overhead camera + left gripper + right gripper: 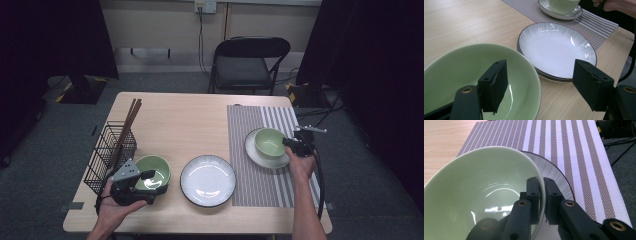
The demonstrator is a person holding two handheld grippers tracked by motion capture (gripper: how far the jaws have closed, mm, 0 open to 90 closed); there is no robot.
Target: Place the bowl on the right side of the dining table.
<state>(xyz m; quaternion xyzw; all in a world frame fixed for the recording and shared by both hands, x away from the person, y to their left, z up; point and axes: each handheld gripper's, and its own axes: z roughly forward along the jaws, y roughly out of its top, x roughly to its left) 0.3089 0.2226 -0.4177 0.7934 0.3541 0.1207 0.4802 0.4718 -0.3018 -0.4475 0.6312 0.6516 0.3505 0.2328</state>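
My right gripper (542, 202) is clenched on the rim of the green bowl (270, 142), which sits on the small plate (252, 153) on the striped mat (260, 190) at the right. I'd lift straight up, keeping it level. My left gripper (544, 87) hangs released over the near-left bowl (461, 65).

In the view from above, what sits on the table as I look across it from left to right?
Black wire basket holding chopsticks → green bowl at the left tool → empty white plate → striped placemat → green bowl on a saucer → right tool clamped on that bowl's rim.
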